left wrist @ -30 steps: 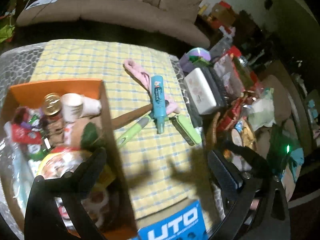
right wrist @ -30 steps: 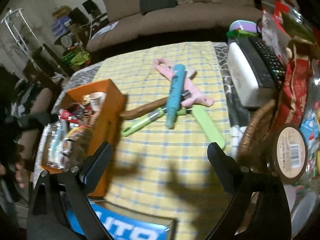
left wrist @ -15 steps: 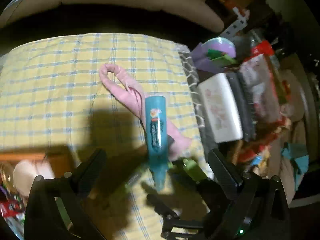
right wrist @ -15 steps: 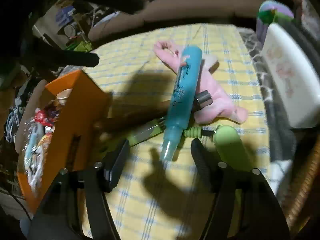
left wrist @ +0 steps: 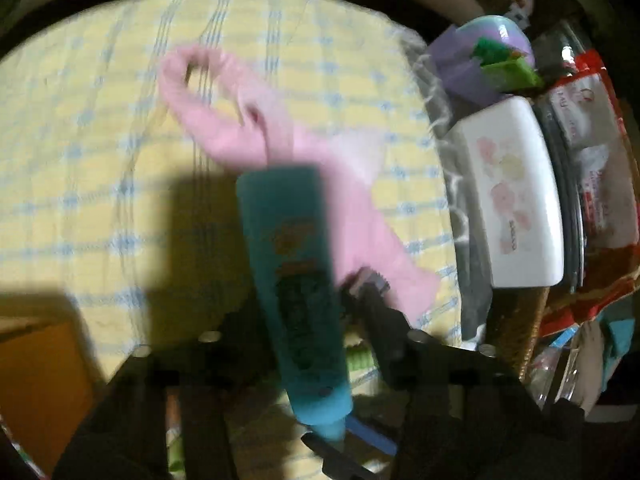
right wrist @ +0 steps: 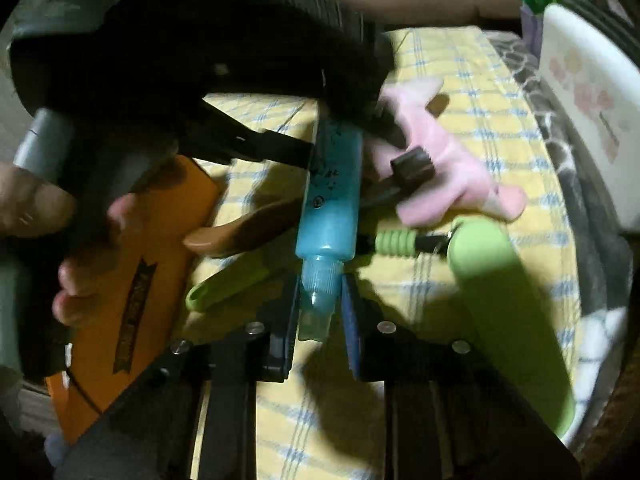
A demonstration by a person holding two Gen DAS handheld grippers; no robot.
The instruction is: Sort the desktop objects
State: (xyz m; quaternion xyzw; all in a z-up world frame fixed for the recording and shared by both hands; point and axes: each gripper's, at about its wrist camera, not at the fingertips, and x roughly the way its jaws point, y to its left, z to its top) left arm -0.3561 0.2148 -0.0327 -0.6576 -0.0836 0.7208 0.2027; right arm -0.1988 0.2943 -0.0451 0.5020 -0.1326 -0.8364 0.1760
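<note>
A: Both grippers are on the same thing, the teal plastic squeeze tube (right wrist: 334,196) lying on the yellow checked cloth over the tabletop (right wrist: 476,92). The right gripper (right wrist: 320,312) has its jaws narrow around the tube's nozzle, close to touching but not clearly clamped. The left gripper (left wrist: 316,320) straddles the tube's body; the blur keeps me from telling whether it is pressing.

B: So what could go wrong?

A: The nozzle is thin and tapered. A pinch there will probably slip, or swing the tube when it lifts.

B: And the things around it?

A: The tube lies across a brown wooden handle (right wrist: 248,232) and against the pink soft toy (right wrist: 448,168), with a lime green pen (right wrist: 224,288) beneath. Dragging it could pull those along, perhaps off the cloth.

B: And two grippers at once?

A: If they pull differently, the tube may twist free, or the jaws collide. The orange cardboard box (right wrist: 132,280) sits just beside, so a wide swing could knock it.
</note>
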